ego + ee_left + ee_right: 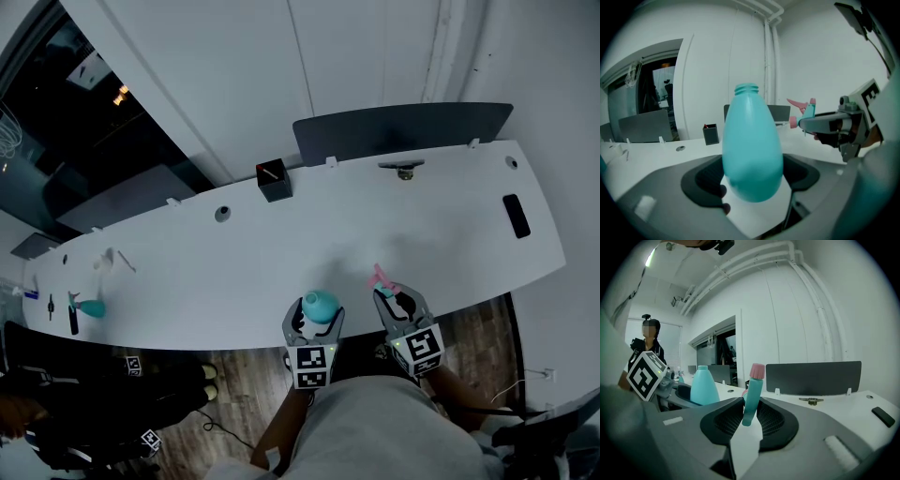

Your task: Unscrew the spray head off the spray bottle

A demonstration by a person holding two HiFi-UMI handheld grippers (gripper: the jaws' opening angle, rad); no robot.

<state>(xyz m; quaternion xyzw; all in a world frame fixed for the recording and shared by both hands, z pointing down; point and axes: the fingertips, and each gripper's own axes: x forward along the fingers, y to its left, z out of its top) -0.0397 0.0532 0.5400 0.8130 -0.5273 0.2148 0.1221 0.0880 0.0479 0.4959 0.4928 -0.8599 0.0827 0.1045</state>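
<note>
The left gripper's (pixel 314 322) jaws squeeze the fat middle of the smooth teal plastic spray bottle (pixel 752 145), so it stands upright and cannot spin. Its screw neck on top is bare and open. Just right of them, the right gripper's (pixel 398 302) jaws pinch the thin teal-and-pink spray head (pixel 752 394), already off the bottle. The long white worktop (pixel 375 234) lies below and ahead.
</note>
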